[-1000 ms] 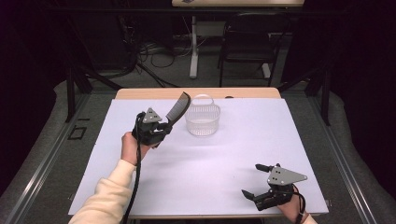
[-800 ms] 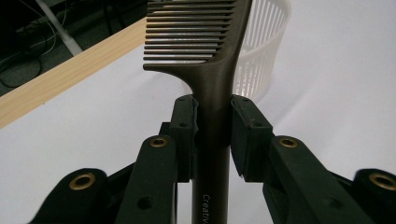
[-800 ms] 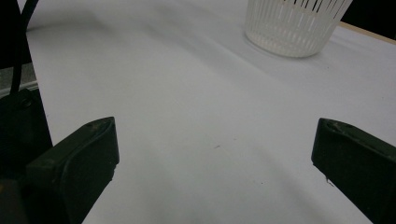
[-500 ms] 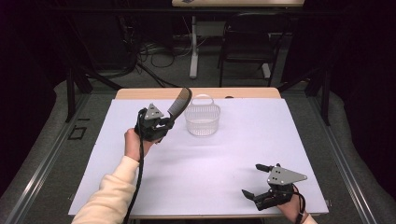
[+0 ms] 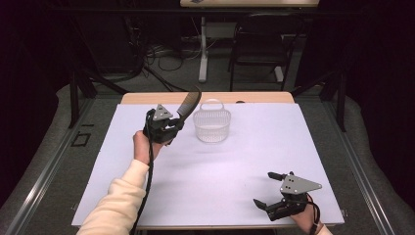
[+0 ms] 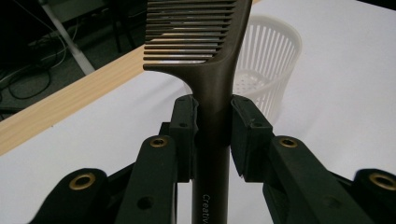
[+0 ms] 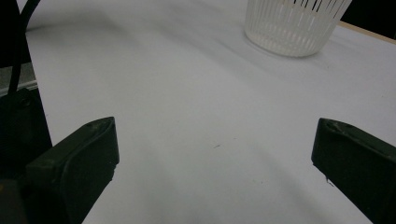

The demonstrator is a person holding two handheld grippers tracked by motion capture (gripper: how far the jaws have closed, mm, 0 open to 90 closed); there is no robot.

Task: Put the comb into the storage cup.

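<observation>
— Brown plastic, that comb: my left claw is clenched on its handle, teeth up, held above the bench just beside the basket.

— What might go wrong?

— The handle looks slick and narrow; I judge it could twist or slide in the jaws, or the teeth could catch the basket rim and tip it.

— And your right claw?

— Released, empty, low near the bench's front edge.

— Anything unclear?

— The comb's top is cut off, and its handle print too.
</observation>
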